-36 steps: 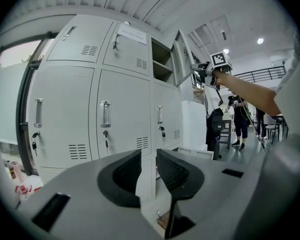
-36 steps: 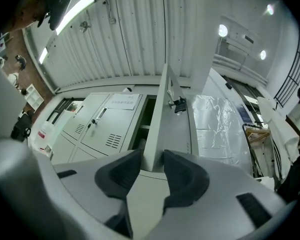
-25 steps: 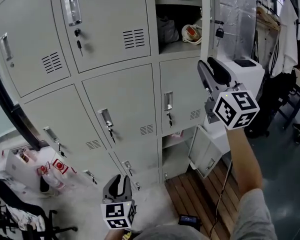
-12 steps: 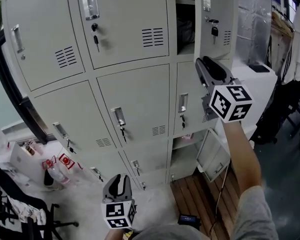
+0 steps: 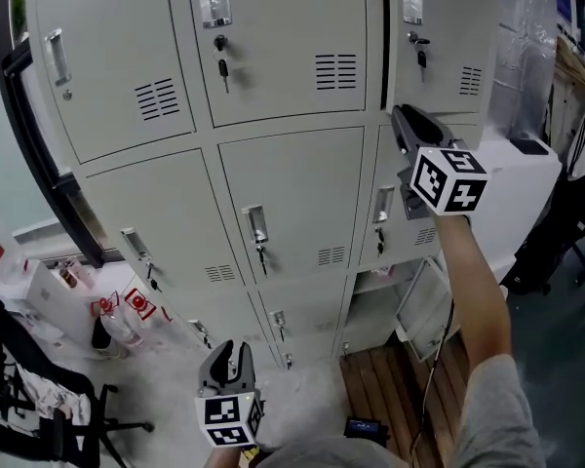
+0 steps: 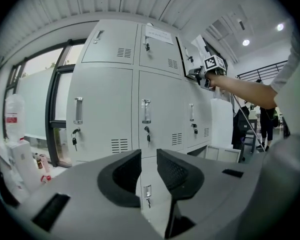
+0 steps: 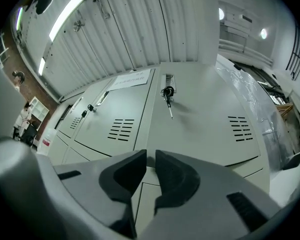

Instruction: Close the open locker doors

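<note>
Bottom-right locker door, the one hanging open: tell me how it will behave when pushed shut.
The open door looks like a flat sheet-metal panel, so it should swing as one stiff piece, not flex. It seems thin, so probably light; a gentle push likely moves it. Its latch isn't visible, so it may bounce back ajar.

Left of your head view: dark-framed window (image 5: 41, 144), daylight behind it. Lower left: black chair (image 5: 93, 425) on pale floor (image 5: 166, 378). Bottom centre-right: wooden slat decking (image 5: 385, 388). Upper right: plastic sheeting (image 5: 526, 37). Your right gripper view: ribbed ceiling (image 7: 140, 29), strip light (image 7: 65, 14) upper left.
</note>
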{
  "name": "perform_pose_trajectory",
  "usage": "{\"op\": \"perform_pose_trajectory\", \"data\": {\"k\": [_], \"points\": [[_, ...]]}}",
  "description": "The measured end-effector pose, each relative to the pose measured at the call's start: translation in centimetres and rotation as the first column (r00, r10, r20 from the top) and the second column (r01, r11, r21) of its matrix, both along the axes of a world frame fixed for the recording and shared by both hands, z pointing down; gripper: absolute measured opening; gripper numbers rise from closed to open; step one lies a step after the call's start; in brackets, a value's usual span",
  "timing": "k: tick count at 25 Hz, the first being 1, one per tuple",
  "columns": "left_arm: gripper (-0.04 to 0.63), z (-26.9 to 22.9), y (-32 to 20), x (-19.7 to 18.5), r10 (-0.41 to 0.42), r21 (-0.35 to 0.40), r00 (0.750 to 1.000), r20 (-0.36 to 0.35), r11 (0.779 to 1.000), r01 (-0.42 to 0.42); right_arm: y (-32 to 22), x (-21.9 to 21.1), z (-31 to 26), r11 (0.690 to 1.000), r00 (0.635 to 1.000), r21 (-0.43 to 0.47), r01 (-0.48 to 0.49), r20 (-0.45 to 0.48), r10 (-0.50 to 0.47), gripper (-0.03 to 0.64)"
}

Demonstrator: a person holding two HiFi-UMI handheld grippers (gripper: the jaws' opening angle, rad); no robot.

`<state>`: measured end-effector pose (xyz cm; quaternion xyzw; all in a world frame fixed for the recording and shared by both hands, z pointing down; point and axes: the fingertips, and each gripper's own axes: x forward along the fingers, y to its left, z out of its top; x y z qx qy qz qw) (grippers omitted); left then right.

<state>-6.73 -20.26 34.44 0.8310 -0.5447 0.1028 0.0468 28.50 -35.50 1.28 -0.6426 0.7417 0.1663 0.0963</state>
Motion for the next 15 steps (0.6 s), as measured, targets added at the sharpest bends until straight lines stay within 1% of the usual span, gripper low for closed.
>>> {"op": "perform_pose_trajectory", "data": {"k": [4,6,9,15], "points": [[0.086,0.3,0.1,-1.5,-0.032,-0.006,0.999,-0.005,0.999,0.032,-1.7,0.2,0.2,0.999,1.000,-0.019,-0.031,-0.006,0.031,0.064],[0.086,0.4,0.1,-1.9,-0.041,-0.008,0.999,-0.004,0.999,0.041,-2.3,0.3,0.3,0.999,0.999,-0.028,-0.033,0.005,0.034,0.061],[0.086,0.4,0.1,-2.3,-0.049,-0.009,0.999,-0.002,0.999,0.048,-2.7,0.5,0.4,0.999,0.999,-0.040,-0.035,0.024,0.036,0.061],[0.086,0.9,0.3,-2.5,-0.052,-0.021,0.999,-0.004,0.998,0.052,-3.4,0.4,0.5,0.997,0.998,-0.047,-0.060,0.002,0.061,0.058]]}}
